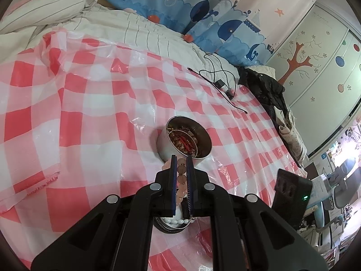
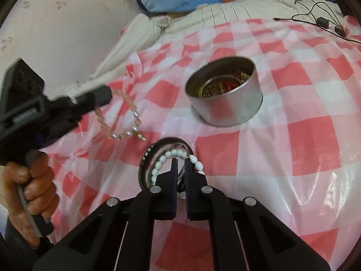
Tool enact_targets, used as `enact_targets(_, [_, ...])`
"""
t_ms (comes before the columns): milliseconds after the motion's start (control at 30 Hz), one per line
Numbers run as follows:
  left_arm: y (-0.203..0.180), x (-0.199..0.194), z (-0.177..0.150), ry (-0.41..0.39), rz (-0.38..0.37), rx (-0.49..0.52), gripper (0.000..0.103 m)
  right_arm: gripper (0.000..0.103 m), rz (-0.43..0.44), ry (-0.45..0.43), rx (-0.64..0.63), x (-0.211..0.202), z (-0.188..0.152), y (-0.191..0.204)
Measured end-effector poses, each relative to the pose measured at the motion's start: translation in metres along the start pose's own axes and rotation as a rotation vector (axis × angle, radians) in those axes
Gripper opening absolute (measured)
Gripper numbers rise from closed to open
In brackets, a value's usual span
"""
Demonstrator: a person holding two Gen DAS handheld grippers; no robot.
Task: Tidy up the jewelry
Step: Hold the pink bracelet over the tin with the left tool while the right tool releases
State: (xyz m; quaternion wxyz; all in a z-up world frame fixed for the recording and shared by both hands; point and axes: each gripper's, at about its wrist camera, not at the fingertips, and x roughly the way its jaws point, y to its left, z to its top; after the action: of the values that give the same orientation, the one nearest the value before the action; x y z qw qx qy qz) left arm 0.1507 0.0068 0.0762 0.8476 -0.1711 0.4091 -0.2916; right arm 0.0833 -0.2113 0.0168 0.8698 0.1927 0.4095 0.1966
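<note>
My left gripper (image 1: pixel 181 158) is shut on a pink bead bracelet (image 1: pixel 181 169), held above the red-checked sheet just short of a round metal tin (image 1: pixel 168 146). In the right wrist view that left gripper (image 2: pixel 106 94) is at the left, gripped by a hand (image 2: pixel 33 180), and the pink bracelet (image 2: pixel 135 114) dangles from it. The tin (image 2: pixel 225 110) stands open with jewelry inside. My right gripper (image 2: pixel 180 160) is down in a small pile: a black studded bangle (image 2: pixel 146 153) and a white bead bracelet (image 2: pixel 158 164). Its jaws are shut, with a white bead and thin silver strands in the narrow gap.
A red-and-white checked plastic sheet (image 1: pixel 90 113) covers the bed. Black cables with small adapters (image 1: pixel 222 83) lie beyond the tin, and dark clothes (image 1: pixel 266 90) are heaped at the bed's right edge. Whale-print bedding (image 1: pixel 203 6) and a striped pillow are at the back.
</note>
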Motion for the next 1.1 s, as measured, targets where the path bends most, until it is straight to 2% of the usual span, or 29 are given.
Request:
enact_targets(100, [0.0,0.001,0.0,0.005,0.006,0.001,0.007,0.006,0.067,0.013,0.043,-0.005,0.001,-0.007])
enact_targets(167, [-0.002,0.001,-0.002,0.007,0.009,0.001,0.007,0.009,0.074,0.014,0.069,-0.005,0.002,-0.009])
enact_targets(200, [-0.002,0.001,-0.003,0.009,0.009,0.001,0.007,0.015,0.072,0.023,0.077,-0.003,0.003,-0.01])
enact_targets(233, [-0.003,0.001,-0.003,0.009,0.009,0.001,0.007,0.037,0.059,0.03,0.078,0.0,0.003,-0.009])
enact_targets(267, [-0.003,0.002,-0.003,0.009,0.009,0.001,0.007,0.042,0.054,0.034,0.073,0.002,0.002,-0.006])
enact_targets(333, [-0.003,0.002,-0.003,0.01,0.009,0.001,0.007,0.042,0.04,0.062,0.057,0.01,0.0,0.0])
enact_targets(400, [-0.003,0.003,-0.004,0.011,0.009,0.001,0.007,0.04,0.001,0.084,0.03,0.019,-0.003,0.006])
enact_targets(433, [-0.004,0.004,-0.004,0.012,0.008,0.002,0.007,0.034,-0.011,0.091,0.021,0.022,-0.004,0.008])
enact_targets(467, [-0.005,0.004,-0.005,0.012,0.007,0.002,0.007,0.022,-0.046,0.1,-0.004,0.027,-0.004,0.011])
enact_targets(567, [-0.004,0.004,-0.006,0.011,0.007,0.001,0.007,0.009,-0.112,0.068,-0.076,0.027,-0.005,0.02])
enact_targets(633, [-0.003,0.004,-0.005,0.011,0.007,-0.002,0.007,0.006,-0.129,0.022,-0.101,0.016,-0.004,0.022])
enact_targets(667, [-0.003,0.004,-0.005,0.01,0.007,-0.002,0.007,0.005,-0.119,0.006,-0.098,0.012,-0.004,0.021])
enact_targets(833, [-0.003,0.005,-0.005,0.017,0.003,0.004,0.007,0.005,0.043,-0.039,0.028,-0.012,-0.001,-0.003])
enact_targets(1100, [-0.007,0.009,-0.008,0.028,0.009,0.024,0.007,0.005,0.112,-0.047,0.134,-0.038,-0.006,-0.046])
